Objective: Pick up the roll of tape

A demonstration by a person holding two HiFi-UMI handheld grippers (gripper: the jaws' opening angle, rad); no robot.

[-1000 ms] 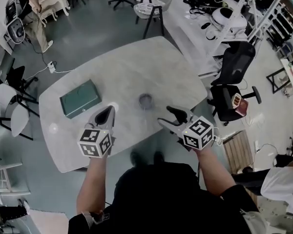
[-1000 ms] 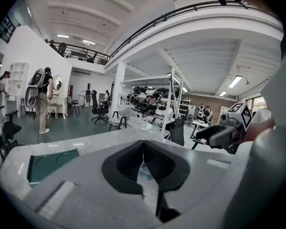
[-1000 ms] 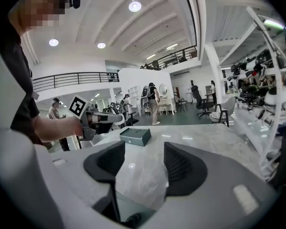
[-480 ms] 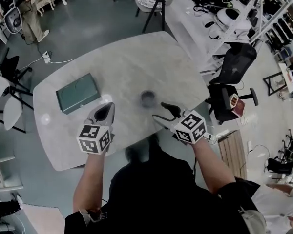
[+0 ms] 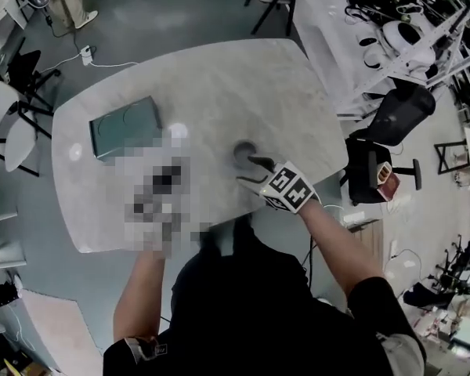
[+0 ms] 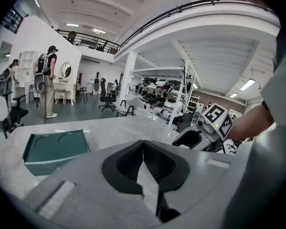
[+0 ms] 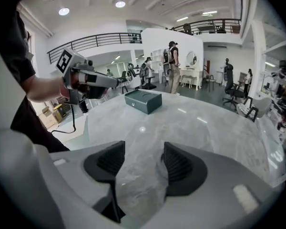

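Note:
The roll of tape is a small greyish, see-through ring lying on the marble table, near its front edge. My right gripper reaches up to it from the front. In the right gripper view the clear roll lies between the open jaws of the right gripper, one jaw on each side of it. My left gripper is shut on nothing and hovers over the table's front left. A mosaic patch hides it in the head view.
A dark green box sits on the table's left part, also shown as the green box in the left gripper view. A black office chair stands right of the table. People stand far off, near a white dresser.
My right gripper has moved forward to the roll, and its jaws now flank it. The head view has shifted. The left gripper stays at the front left, now under a mosaic patch.

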